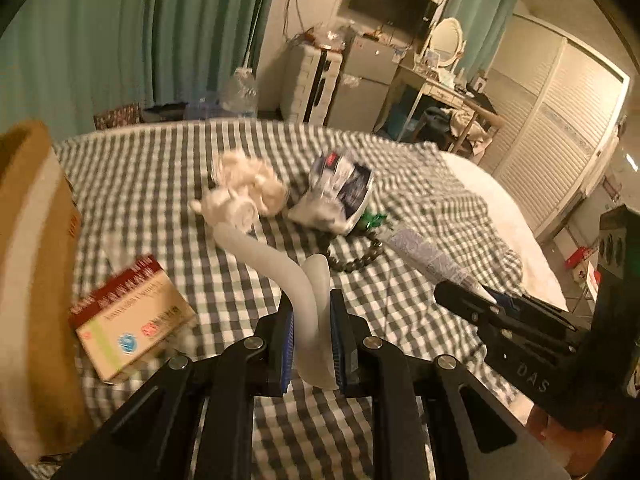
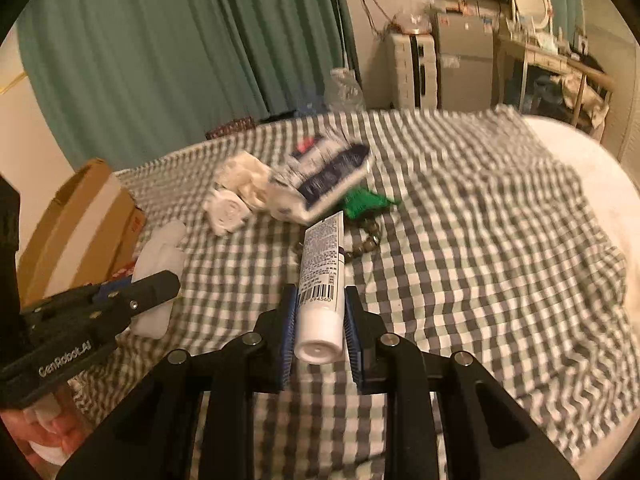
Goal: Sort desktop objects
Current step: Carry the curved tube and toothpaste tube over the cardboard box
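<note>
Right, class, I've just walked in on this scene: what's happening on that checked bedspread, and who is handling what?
A person is sorting odds and ends off a checked bedspread with two hand-held grippers. The left gripper is shut on a curved white flexible piece, and the right gripper is shut on a white tube with a barcode. Both items look lifted clear of the bed. Still lying there: a medicine box, a tissue pack, crumpled tissue and a bead string. A cardboard box stands at the left.

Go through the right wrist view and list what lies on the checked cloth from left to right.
Cardboard box → left gripper holding a white bent piece → white round-faced item → blue-and-white packet → green item.
</note>
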A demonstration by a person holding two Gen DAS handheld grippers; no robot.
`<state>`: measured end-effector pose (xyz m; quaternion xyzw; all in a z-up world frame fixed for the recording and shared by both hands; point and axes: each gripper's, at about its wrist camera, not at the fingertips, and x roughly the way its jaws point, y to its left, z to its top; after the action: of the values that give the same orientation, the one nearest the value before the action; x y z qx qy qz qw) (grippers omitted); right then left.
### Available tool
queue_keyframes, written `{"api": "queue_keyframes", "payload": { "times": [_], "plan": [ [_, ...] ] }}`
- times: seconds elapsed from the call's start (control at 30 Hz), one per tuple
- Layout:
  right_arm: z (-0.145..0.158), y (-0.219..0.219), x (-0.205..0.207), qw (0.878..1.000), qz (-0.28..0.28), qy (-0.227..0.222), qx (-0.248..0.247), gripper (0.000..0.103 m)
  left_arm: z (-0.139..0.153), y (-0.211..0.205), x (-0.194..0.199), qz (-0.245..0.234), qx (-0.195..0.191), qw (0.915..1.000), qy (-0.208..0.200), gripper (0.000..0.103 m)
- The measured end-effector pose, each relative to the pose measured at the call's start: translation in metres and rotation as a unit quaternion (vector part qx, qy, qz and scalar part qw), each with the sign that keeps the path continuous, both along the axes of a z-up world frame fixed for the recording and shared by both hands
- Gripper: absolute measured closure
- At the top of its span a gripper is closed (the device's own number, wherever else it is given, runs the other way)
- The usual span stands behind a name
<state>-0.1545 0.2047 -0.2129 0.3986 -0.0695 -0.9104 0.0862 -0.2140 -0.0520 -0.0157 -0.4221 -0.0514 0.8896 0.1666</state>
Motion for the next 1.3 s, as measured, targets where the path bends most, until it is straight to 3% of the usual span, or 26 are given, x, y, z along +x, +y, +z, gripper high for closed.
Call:
{"api": "queue_keyframes", "payload": {
  "times": [0.23,0.5,1.0,1.3],
  "plan": [
    [0.056,-0.024,0.039,0.999,0.010,0.045,0.004,0.081,0.068,-0.010,0.027,-0.019,-0.018,0.9993,0.026,0.087],
    [0.102,-0.051,0.066,0.997,0.025,0.076,0.019,0.081,0.114,-0.026,0.057,-0.015,-0.020,0.9984,0.052,0.087],
    [0.147,-0.126,0.076,0.990,0.075,0.113,0.034,0.081,0.149,-0.109,0.068,0.044,-0.037,0.9957,0.073,0.087],
    [0.147,-0.187,0.077,0.984,0.131,0.114,0.043,0.081,0.139,-0.176,0.067,0.100,-0.028,0.9923,0.068,0.087]
  ]
}}
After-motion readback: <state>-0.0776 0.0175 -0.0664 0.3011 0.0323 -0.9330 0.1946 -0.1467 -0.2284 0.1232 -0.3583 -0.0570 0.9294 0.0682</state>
